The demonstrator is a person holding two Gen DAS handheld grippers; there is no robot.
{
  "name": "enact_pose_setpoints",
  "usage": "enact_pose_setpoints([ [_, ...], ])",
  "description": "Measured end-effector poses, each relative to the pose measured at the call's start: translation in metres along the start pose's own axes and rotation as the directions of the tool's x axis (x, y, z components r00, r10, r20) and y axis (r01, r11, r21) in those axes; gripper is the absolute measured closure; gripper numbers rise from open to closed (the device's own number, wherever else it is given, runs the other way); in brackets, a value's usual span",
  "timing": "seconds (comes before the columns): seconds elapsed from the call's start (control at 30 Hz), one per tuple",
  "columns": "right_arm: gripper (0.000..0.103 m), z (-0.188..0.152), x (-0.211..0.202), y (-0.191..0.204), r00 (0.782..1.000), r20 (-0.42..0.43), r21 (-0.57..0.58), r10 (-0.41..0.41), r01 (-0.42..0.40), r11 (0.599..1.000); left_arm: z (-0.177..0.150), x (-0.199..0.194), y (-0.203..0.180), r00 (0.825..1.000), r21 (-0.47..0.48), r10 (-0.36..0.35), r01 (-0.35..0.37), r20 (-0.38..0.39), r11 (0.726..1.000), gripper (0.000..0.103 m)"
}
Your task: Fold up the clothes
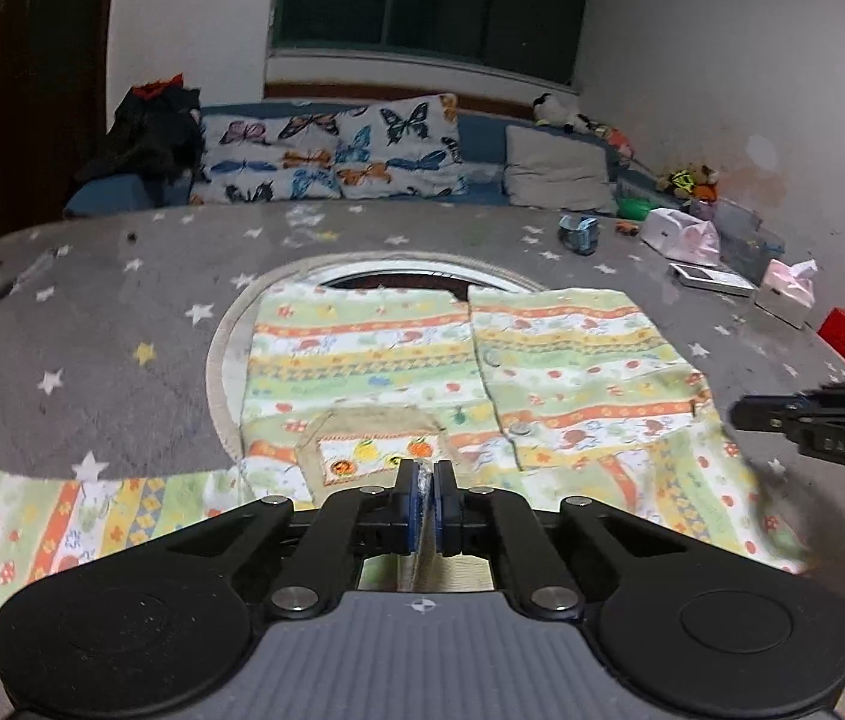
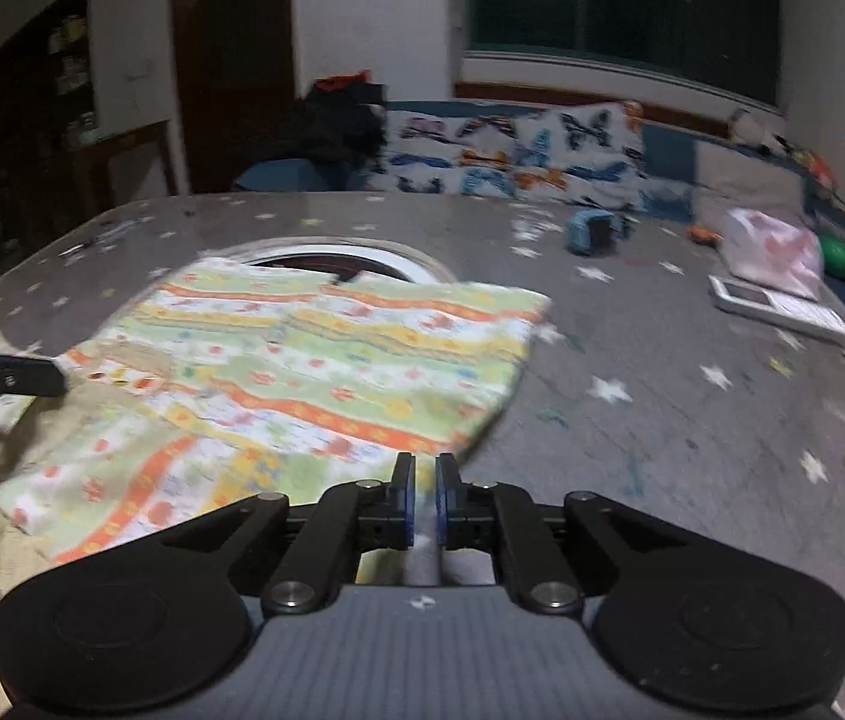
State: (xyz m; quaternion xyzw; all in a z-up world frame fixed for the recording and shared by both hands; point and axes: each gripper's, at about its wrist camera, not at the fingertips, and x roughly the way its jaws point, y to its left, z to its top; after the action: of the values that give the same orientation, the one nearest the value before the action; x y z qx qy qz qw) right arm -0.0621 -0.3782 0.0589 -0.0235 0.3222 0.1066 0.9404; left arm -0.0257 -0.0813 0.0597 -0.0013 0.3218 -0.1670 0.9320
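The striped floral cotton shirt (image 1: 422, 372) lies spread on the grey star-patterned table (image 1: 92, 312), the left gripper (image 1: 425, 474) clenched on its hem and the right gripper (image 2: 425, 468) nearly shut, perhaps pinching cloth, so uneven pulling could skew the fold.

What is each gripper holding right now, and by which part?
The left gripper is shut on the patterned garment, pinching its near hem edge below the pocket. The right gripper looks nearly shut at the garment's near edge; whether it holds fabric cannot be told.
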Motion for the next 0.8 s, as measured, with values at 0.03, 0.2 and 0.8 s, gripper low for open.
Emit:
enact_pose_setpoints([
  [0.03, 0.093, 0.001, 0.002, 0.004, 1.000, 0.002, -0.012, 0.011, -0.011, 1.000, 0.000, 0.000, -0.001, 1.000, 0.002, 0.003, -0.003, 0.002, 1.000, 0.098],
  [0.2, 0.086, 0.002, 0.017, 0.022, 0.999, -0.017, -0.059, 0.045, -0.046, 0.997, 0.005, -0.008, -0.003, 0.998, 0.010, 0.003, -0.004, 0.061, 1.000, 0.098],
  [0.8, 0.083, -0.013, -0.013, 0.033, 0.996, -0.055, -0.117, 0.063, -0.069, 0.991, -0.008, -0.008, -0.006, 0.999, 0.025, -0.032, 0.032, -0.018, 0.999, 0.096],
])
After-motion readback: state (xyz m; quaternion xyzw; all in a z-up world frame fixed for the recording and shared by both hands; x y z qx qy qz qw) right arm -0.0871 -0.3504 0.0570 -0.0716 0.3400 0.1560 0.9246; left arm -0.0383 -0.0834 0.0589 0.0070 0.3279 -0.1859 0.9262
